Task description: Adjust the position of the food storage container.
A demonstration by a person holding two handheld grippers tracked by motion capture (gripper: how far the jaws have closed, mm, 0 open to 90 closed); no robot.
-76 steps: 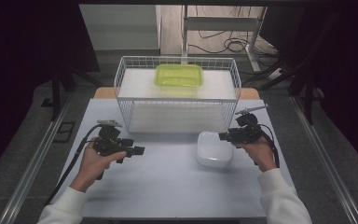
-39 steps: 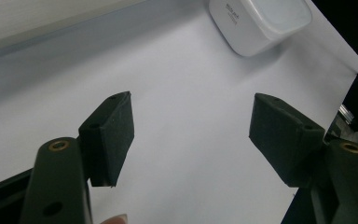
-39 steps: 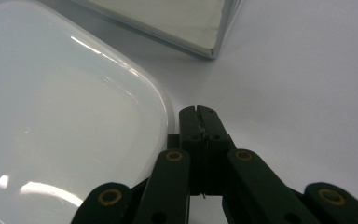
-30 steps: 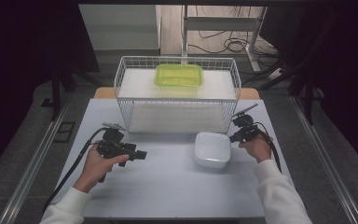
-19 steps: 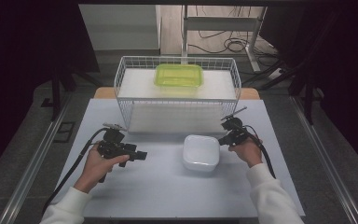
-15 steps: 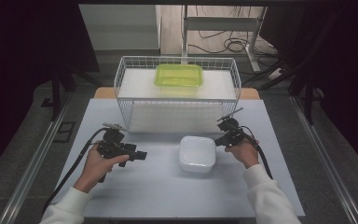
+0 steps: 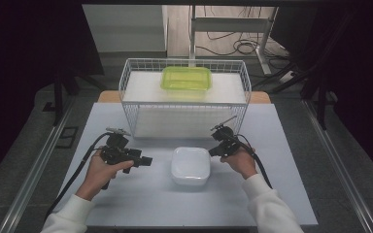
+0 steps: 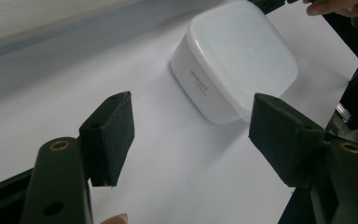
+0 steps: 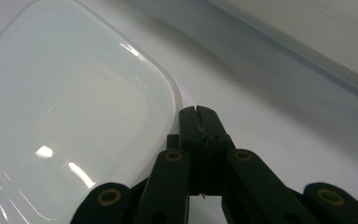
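Left gripper view, white container (image 8: 235, 60) with unreadable embossed side lettering, left fingers (image 8: 109, 135) apart, right fingers (image 9: 198, 119) together.

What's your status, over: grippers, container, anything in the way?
Left gripper open, empty. Right gripper shut, empty, at the white container's edge. White container lidded, on the table. Wire basket behind, apart.
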